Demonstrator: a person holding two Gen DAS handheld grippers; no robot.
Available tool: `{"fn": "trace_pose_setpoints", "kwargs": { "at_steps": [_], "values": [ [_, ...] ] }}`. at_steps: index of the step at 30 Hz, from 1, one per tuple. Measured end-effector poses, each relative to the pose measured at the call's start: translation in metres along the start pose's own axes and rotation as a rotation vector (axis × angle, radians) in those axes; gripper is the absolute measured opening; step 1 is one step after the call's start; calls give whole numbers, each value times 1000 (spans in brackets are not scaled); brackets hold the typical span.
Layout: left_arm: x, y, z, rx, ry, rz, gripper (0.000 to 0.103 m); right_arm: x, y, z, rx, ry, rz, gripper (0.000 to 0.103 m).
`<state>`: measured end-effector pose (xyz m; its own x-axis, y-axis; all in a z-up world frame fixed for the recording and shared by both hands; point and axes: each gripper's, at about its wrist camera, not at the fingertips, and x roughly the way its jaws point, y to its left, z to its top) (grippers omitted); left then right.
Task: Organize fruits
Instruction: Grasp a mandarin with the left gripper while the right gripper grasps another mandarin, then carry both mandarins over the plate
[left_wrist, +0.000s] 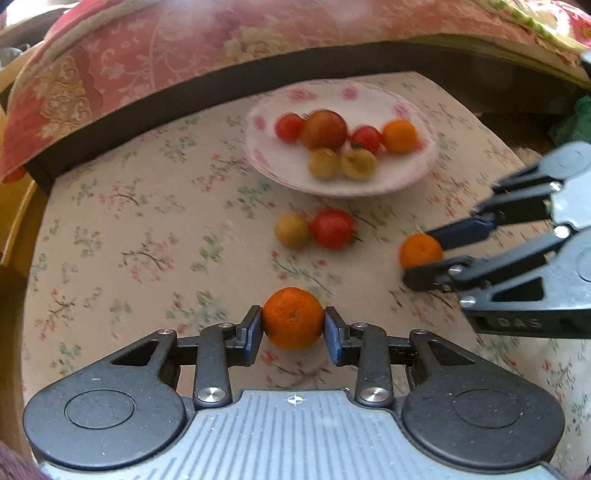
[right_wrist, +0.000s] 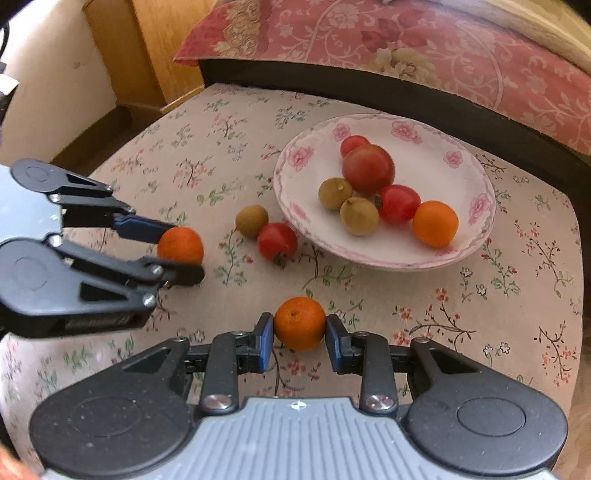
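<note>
Because each gripper has a fruit of its own, the two tools sit side by side over the floral-cloth table (right_wrist: 480, 314), both tipped steeply down. The left gripper (left_wrist: 293, 330) has its jaws drawn in close, the blue pads pressing either flank of a small round orange mandarin (left_wrist: 293, 318), so the fruit is pinched across its middle where it is widest and least likely to squirt out. The right gripper (right_wrist: 300, 338) is likewise nearly closed, clamped on a second orange mandarin (right_wrist: 300, 323) in the same way.

Ahead of both sets of jaws stands the white shallow plate with pink flowers on its rim (right_wrist: 476, 173), and it looks to be the gathering place: a large reddish tomato (right_wrist: 368, 169), smaller red ones, two tan-green round fruits and another orange already lie heaped together in it. Between the jaws and the plate, just short of its near rim, a tan-green round fruit (right_wrist: 252, 220) and a red cherry tomato (right_wrist: 277, 240) rest touching one another on the cloth, not yet collected.

My guess is that the two mandarins go to the plate next, and the pair on the cloth after them.
</note>
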<state>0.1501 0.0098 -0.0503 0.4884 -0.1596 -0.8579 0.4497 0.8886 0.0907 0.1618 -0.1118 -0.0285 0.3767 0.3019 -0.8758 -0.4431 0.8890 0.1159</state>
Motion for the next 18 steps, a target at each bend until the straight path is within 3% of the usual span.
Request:
{"fn": "trace_pose_setpoints", "kwargs": {
  "at_steps": [8, 18],
  "values": [
    [2, -7, -3, 51, -13, -7, 46, 2, 1, -2, -39, -1, 3, 34],
    [3, -1, -6, 30, -5, -18, 61, -1, -2, -1, -35, 3, 19, 38]
  ]
}}
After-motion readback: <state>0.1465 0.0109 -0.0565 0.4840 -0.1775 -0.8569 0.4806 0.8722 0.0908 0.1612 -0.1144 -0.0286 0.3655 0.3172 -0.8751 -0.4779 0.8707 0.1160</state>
